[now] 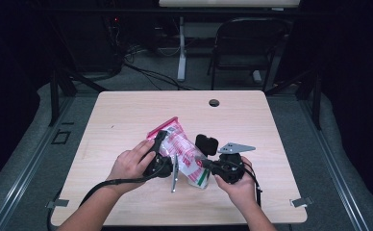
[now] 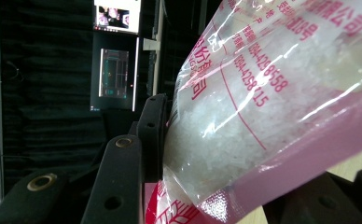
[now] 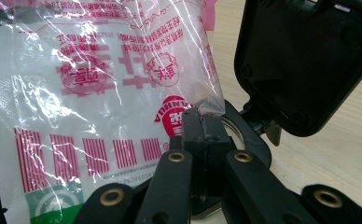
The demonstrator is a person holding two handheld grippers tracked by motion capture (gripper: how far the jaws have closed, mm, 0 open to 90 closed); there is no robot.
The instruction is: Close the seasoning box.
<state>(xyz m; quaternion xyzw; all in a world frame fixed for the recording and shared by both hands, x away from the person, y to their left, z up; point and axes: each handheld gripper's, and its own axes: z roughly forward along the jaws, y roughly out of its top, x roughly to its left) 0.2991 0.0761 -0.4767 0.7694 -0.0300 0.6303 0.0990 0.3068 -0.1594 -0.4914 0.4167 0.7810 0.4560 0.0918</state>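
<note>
Bag [image 1: 179, 147] of white grains, clear plastic with pink print, held up over the near middle of the table [image 1: 127, 110], tilted, pink top edge toward the far left and the green-and-red bottom end just above the wood. Left gripper [image 1: 159, 144] clamped on the bag's upper part, jaws partway closed around the bulk; up close in the left gripper view, bag [image 2: 263, 107] pressed right against the black pad. Right gripper [image 1: 200, 160] pinched fully shut on a bit of the film at the bag's side, same thing in the right gripper view with the plastic [image 3: 100, 93] caught between the tips [image 3: 202, 122]. Small black box [image 1: 206, 144] just beyond the right gripper, lid [image 3: 305, 56] standing open beside the bag.
</note>
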